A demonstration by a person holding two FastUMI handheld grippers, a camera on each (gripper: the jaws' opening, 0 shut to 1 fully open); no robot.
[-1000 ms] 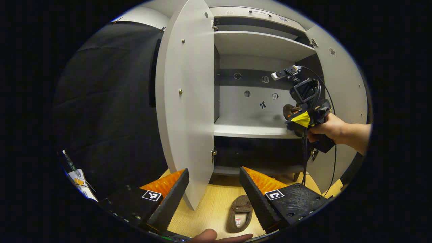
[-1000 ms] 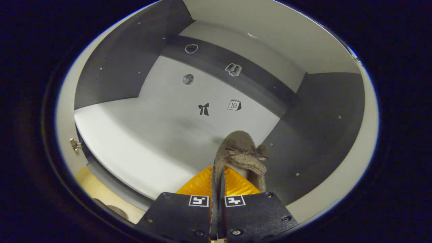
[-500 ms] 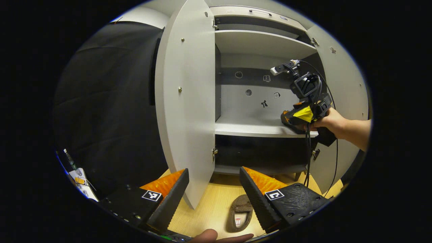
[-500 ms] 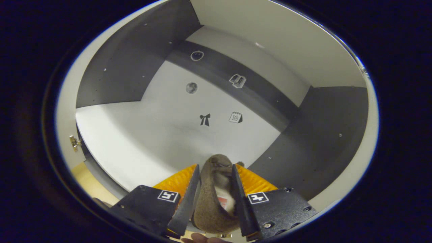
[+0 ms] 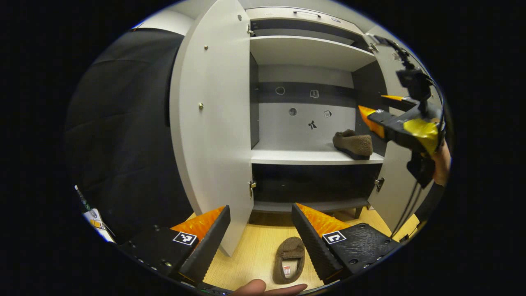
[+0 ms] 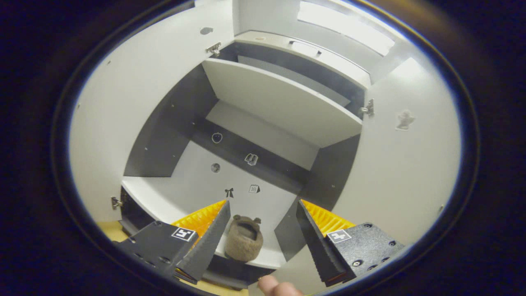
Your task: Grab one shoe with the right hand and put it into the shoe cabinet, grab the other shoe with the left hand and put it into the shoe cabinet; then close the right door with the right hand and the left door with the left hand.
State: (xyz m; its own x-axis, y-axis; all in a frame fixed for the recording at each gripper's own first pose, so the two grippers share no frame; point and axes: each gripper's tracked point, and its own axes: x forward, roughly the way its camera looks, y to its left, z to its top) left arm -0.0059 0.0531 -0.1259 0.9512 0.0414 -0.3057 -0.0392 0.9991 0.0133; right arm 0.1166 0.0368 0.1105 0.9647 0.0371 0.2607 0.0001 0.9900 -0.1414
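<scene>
Left gripper view: a grey shoe cabinet (image 5: 306, 49) stands with both doors swung open, and a brown fuzzy slipper (image 5: 353, 144) sits on its middle shelf (image 5: 300, 156), at the right end near the dark side wall. The right gripper (image 5: 376, 111), held by a hand at the frame's right edge, hangs in the air just right of that slipper, apart from it, its jaws spread and empty. In the foreground the left gripper (image 5: 261, 230) also stands wide with nothing between its fingers. Beyond it, the second slipper (image 5: 289, 259) lies on the pale wooden floor (image 5: 254, 255) in front of the cabinet, opening up, near the foot of the left door (image 5: 213, 123). A fingertip shows at the bottom edge.

Right gripper view: the right gripper (image 6: 263, 224) is spread wide and empty, looking into the shoe cabinet (image 6: 283, 98). The shelved slipper (image 6: 245, 244) lies between and beyond its fingers, opening toward the camera, on the middle shelf (image 6: 172, 197) close to the right side wall. Small stickers dot the back panel (image 6: 246, 185). The right door (image 6: 402, 164) stands open on the right side of the frame.
</scene>
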